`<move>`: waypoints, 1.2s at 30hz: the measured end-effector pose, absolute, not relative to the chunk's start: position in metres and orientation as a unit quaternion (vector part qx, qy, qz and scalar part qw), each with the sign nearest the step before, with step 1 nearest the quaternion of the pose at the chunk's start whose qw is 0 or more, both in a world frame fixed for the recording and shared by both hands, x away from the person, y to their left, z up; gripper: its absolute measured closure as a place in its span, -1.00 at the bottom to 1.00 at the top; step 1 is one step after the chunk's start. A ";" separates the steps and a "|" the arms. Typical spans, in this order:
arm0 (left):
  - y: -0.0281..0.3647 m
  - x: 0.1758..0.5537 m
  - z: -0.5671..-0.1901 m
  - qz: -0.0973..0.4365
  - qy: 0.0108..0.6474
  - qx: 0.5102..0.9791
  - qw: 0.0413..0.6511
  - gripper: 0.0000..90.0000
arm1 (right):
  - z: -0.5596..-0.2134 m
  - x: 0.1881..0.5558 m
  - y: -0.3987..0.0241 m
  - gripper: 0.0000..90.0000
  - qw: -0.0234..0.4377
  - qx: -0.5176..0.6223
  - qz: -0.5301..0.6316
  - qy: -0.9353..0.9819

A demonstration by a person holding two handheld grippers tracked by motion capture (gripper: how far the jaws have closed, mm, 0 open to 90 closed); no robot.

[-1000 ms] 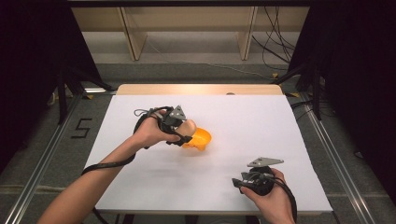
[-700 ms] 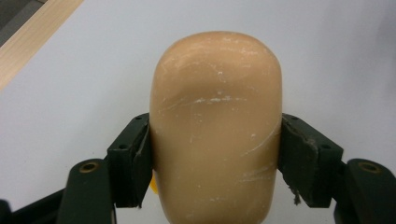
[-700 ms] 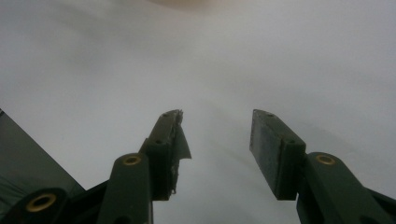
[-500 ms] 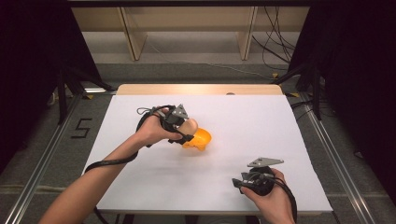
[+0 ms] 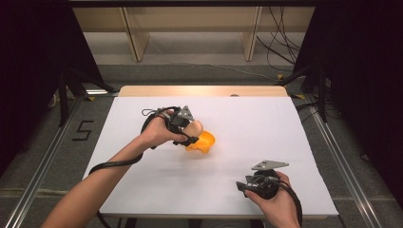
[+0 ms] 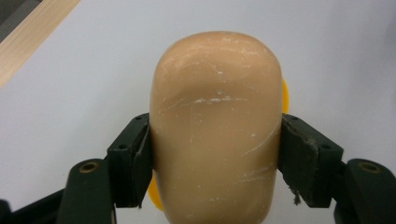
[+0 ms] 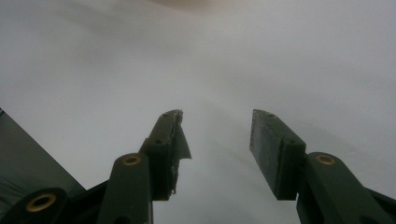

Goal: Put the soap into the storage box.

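Nearest the camera in the high view, the right claw [image 5: 243,186] sits low on the white worktop [image 5: 294,142], close to its front edge, in the person's right hand [image 5: 275,202]. The right gripper view has its two black jaws spread apart with nothing between them, just bare white surface ahead, so it's basically parked.

Further in, around the middle of the worktop, the left claw [image 5: 192,135] is doing the actual work. It's pinching a smooth tan rounded block, kind of like a plastic bread loaf or a bar of soap [image 6: 217,126], with both black pads [image 6: 135,163] pressed flat on its sides. A bright orange piece [image 5: 203,141] sits right against the block, peeking out from behind it in the left gripper view; can't tell if the two are joined or only touching.

So the step looks like carrying or placing the tan block, grip already secure. Whether it's lifted or resting on the worktop isn't clear. Next move probably calls for keeping that squeeze steady, then setting it down flat before letting go, since the rounded sides could slip.
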State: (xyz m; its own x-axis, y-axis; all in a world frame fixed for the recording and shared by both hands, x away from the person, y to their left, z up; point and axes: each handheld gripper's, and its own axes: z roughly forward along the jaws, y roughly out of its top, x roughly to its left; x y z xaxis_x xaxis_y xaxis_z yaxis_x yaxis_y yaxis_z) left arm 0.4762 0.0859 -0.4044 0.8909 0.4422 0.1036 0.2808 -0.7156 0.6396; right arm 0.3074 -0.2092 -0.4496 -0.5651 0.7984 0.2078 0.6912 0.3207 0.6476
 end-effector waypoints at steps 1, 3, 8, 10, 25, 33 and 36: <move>0.086 0.476 -0.405 0.125 0.196 0.918 0.321 -0.28 | -0.449 0.307 -0.209 0.20 0.074 0.461 0.357 0.809; 0.085 0.476 -0.405 0.123 0.199 0.918 0.319 -0.28 | -0.449 0.307 -0.209 0.20 0.072 0.463 0.356 0.808; 0.084 0.478 -0.407 0.125 0.194 0.919 0.319 -0.28 | -0.448 0.306 -0.208 0.20 0.066 0.472 0.352 0.806; 0.083 0.479 -0.408 0.125 0.191 0.921 0.316 -0.28 | -0.448 0.306 -0.208 0.20 0.066 0.472 0.352 0.806; 0.079 0.482 -0.412 0.119 0.187 0.925 0.309 -0.28 | -0.449 0.304 -0.206 0.20 0.088 0.480 0.344 0.802; 0.077 0.483 -0.414 0.116 0.186 0.927 0.304 -0.28 | -0.448 0.304 -0.206 0.20 0.088 0.480 0.343 0.802; 0.076 0.483 -0.415 0.115 0.185 0.927 0.304 -0.28 | -0.449 0.305 -0.207 0.20 0.090 0.478 0.344 0.803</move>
State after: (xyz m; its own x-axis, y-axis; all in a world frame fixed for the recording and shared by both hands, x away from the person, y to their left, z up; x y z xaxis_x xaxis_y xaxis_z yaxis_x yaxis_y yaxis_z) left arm 0.4833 0.0764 -0.4147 0.9048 0.4138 0.1011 0.2739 -0.7469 0.6059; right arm 0.3050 -0.2066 -0.4494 -0.5277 0.8291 0.1847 0.7056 0.3068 0.6388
